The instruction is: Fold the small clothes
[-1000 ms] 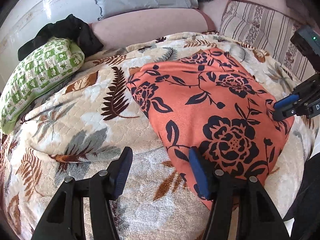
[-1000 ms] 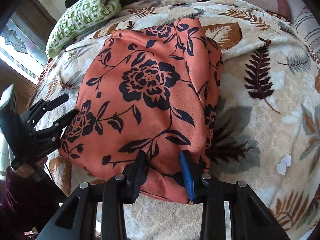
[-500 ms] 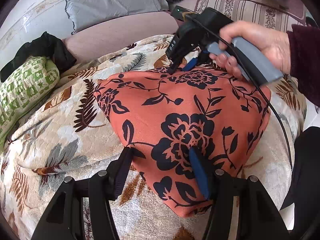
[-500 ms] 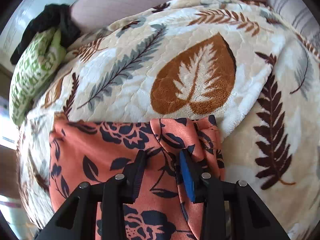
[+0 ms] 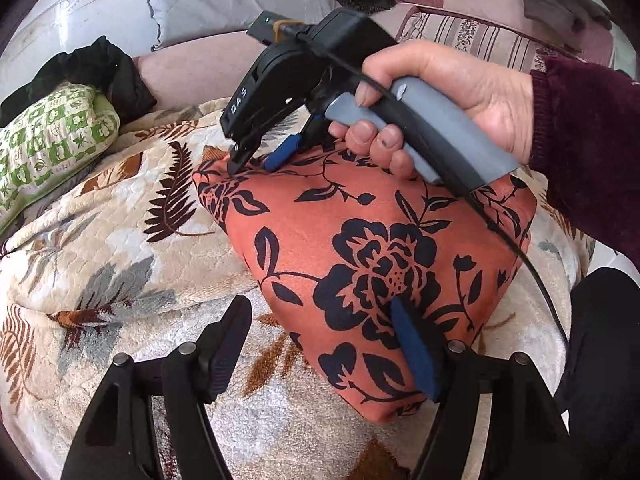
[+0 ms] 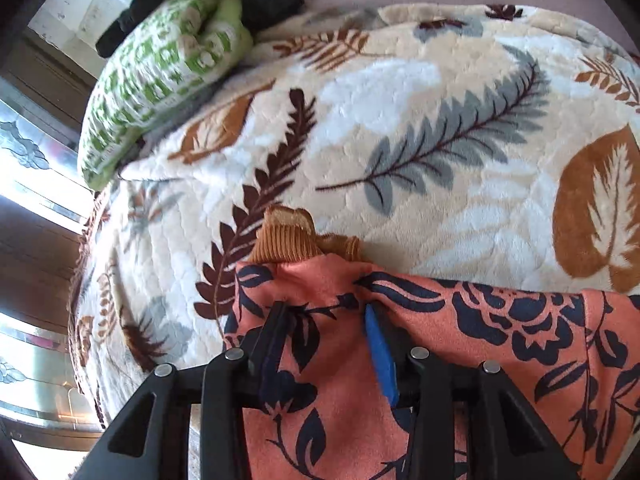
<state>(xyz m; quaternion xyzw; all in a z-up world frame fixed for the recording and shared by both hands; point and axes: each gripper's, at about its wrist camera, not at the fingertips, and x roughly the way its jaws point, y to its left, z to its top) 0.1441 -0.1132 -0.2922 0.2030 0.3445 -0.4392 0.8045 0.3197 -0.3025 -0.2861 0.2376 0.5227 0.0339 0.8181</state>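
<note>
**Right gripper now at far corner of orange cloth**

Moved across: right gripper (image 5: 256, 158) at far corner of orange flowered cloth (image 5: 360, 248), jaws just opening, cloth between. Left gripper (image 5: 320, 344) just opening wide, near corner loose. Folded on leafy blanket (image 5: 100, 248).

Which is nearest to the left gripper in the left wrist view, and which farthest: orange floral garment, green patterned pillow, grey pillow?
1. Orange floral garment, just ahead of the left gripper.
2. Green patterned pillow, far left.
3. Grey pillow, top, at the back.
</note>
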